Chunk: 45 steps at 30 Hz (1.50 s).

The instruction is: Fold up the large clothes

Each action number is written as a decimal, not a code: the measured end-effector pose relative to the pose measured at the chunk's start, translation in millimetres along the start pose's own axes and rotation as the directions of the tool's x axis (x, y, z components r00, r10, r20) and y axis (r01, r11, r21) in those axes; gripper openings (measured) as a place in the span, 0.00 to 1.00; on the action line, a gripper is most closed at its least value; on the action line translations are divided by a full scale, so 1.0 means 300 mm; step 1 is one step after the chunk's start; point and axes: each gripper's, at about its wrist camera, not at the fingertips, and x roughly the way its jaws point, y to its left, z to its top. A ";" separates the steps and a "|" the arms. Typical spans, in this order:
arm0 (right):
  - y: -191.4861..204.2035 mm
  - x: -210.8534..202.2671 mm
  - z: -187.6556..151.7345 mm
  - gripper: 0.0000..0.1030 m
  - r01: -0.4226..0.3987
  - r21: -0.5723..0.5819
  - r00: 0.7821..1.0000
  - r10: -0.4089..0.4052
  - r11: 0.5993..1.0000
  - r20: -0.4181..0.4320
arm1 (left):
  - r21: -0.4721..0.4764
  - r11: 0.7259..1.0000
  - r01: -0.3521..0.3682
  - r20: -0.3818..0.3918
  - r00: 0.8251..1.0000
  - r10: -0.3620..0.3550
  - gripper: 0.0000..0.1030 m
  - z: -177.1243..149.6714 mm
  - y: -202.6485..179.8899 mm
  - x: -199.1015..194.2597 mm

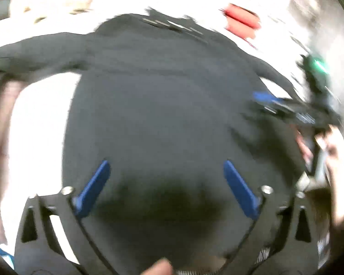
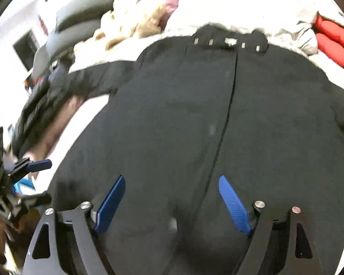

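Both grippers hang over the black coat (image 2: 183, 114) with jaws spread wide and nothing between the blue pads. The left gripper (image 1: 166, 183) and right gripper (image 2: 172, 197) touch no cloth. The coat lies flat on a white bed (image 2: 84, 123), front up, collar far from the cameras. Only the right view shows the coat's centre seam, a grey chair (image 2: 80, 16) beyond its left sleeve and red cushions (image 2: 334, 43) by its right shoulder; the left view is blurred. No writing is legible
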 end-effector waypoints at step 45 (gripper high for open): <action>-0.244 0.067 0.256 0.89 -0.060 0.285 0.984 0.009 0.957 0.177 | -0.740 0.634 -0.224 0.302 0.731 0.611 0.10 0.621 0.759 0.081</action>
